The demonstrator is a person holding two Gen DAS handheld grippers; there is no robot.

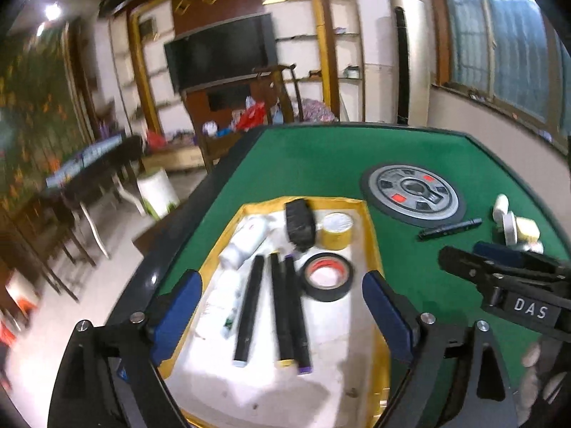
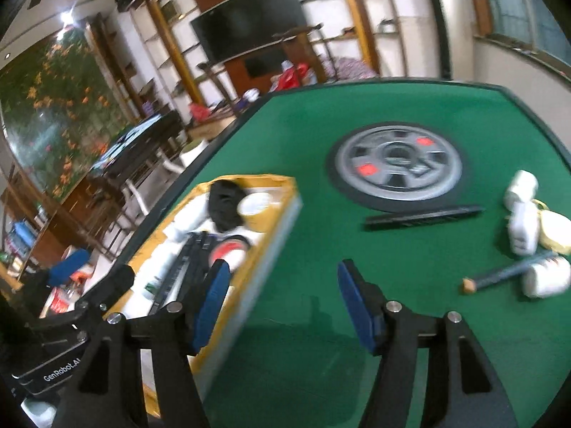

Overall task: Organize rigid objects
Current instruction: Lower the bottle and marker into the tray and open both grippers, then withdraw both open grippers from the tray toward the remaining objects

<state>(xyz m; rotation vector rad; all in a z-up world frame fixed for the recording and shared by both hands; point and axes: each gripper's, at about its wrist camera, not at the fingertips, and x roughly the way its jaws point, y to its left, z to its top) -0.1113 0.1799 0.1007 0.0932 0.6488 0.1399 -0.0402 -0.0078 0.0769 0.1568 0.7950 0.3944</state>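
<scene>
A yellow-rimmed tray (image 1: 372, 235) with a white floor lies on the green felt table (image 1: 321, 164). In it are three black markers (image 1: 282, 306) side by side, a black tape roll (image 1: 327, 277) with a red core, a yellow tape roll (image 1: 335, 231), a white bottle (image 1: 246, 240) and a black block (image 1: 299, 224). My left gripper (image 1: 280, 285) hangs open over the tray, nothing between its fingers. My right gripper (image 2: 283, 271) is open and empty above bare felt, just right of the tray (image 2: 282, 210). A black pen (image 2: 424, 218) and small white bottles (image 2: 523, 228) lie to the right.
A round grey disc with red patches (image 2: 396, 167) is set in the table's middle. A dark pen with a tan tip (image 2: 506, 274) and a yellow lidded jar (image 2: 555, 235) lie among the bottles. The table's dark edge (image 1: 150, 278) drops to the floor at left; a wooden chair (image 1: 274, 96) stands behind.
</scene>
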